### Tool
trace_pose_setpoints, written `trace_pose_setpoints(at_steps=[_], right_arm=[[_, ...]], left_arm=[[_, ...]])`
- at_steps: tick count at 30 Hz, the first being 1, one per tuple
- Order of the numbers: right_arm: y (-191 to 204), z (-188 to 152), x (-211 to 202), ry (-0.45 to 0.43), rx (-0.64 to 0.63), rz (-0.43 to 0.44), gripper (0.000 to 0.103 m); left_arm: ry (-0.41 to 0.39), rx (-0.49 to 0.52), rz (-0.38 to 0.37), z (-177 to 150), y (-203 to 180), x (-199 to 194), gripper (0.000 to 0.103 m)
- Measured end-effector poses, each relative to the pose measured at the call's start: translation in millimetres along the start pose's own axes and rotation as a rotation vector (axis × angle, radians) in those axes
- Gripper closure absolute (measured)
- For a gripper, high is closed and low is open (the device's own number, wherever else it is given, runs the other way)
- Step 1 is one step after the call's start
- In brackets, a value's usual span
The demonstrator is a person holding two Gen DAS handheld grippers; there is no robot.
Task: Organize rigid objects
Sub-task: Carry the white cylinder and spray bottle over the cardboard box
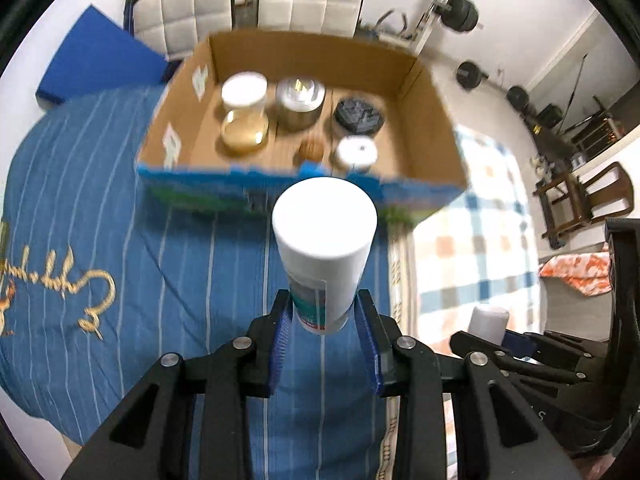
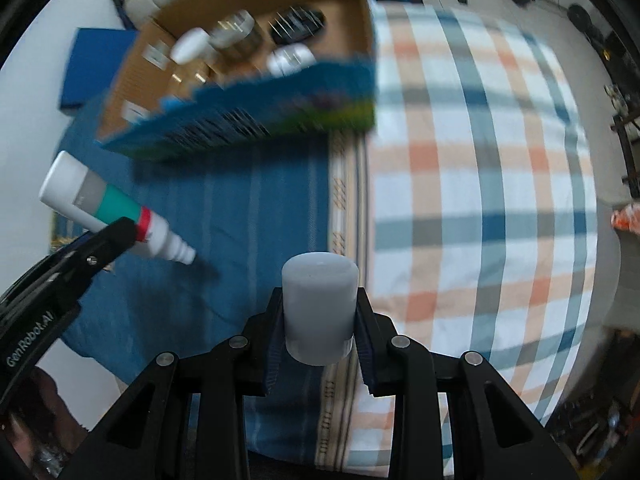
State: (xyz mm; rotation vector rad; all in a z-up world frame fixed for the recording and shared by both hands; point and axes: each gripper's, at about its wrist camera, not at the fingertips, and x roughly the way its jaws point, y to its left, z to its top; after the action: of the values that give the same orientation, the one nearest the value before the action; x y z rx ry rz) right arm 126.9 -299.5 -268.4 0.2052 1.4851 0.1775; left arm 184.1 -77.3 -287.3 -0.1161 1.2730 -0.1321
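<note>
My left gripper is clenched on a white bottle, my right gripper on a grey cap, both above the bed. Ahead, the cardboard box holds jars, a steel tin and a dark round container.

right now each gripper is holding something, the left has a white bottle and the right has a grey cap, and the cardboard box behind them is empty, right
Not quite: the cardboard box is not empty. The left wrist view shows jars and lids inside it. The rest stands: the left gripper holds the white bottle, and the right gripper holds the grey cap.
</note>
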Motion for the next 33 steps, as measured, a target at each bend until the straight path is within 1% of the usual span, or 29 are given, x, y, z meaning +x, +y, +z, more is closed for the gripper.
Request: trace_pose_setpoints(at_steps=[1, 2, 3, 6, 7, 11, 15, 18, 22, 24, 27, 28, 33], right_arm=[[4, 4, -11, -0.022, -0.008, 0.009, 0.069], [6, 10, -23, -0.043, -0.016, 0.018, 0.069], [-1, 22, -34, -0.059, -0.024, 0.025, 0.069], [18, 42, -27, -0.096, -0.040, 0.038, 0.069], [20, 49, -32, -0.107, -0.044, 0.045, 0.069], [27, 74, -37, -0.136, -0.051, 0.069, 0.069], [37, 108, -37, -0.155, -0.059, 0.065, 0.069], [42, 140, -23, -0.151, -0.062, 0.034, 0.069], [43, 176, 7, -0.108, -0.050, 0.000, 0.069], [43, 191, 28, -0.083, -0.043, -0.024, 0.069], [40, 210, 55, -0.039, -0.033, -0.060, 0.069], [39, 215, 64, -0.025, -0.032, -0.077, 0.069], [33, 233, 104, 0.046, -0.014, -0.121, 0.069]], left_arm=[[-0.020, 0.002, -0.010, 12, -1, -12, 0.074], [-0.032, 0.006, -0.014, 17, -2, -18, 0.074], [-0.044, 0.009, -0.019, 21, -3, -26, 0.074], [-0.085, 0.031, -0.026, 40, -4, -45, 0.074], [-0.094, 0.035, -0.029, 46, -5, -51, 0.074], [-0.109, 0.047, -0.033, 70, -4, -56, 0.074], [-0.092, 0.047, -0.035, 98, 1, -46, 0.074], [-0.038, 0.043, -0.044, 120, 7, -24, 0.074], [0.092, 0.023, -0.073, 149, 18, 23, 0.074], [0.127, 0.027, -0.053, 159, 21, 41, 0.074], [0.170, 0.044, 0.002, 176, 26, 72, 0.074], [0.182, 0.047, 0.007, 179, 27, 78, 0.074], [0.296, 0.048, 0.036, 190, 34, 128, 0.074]])
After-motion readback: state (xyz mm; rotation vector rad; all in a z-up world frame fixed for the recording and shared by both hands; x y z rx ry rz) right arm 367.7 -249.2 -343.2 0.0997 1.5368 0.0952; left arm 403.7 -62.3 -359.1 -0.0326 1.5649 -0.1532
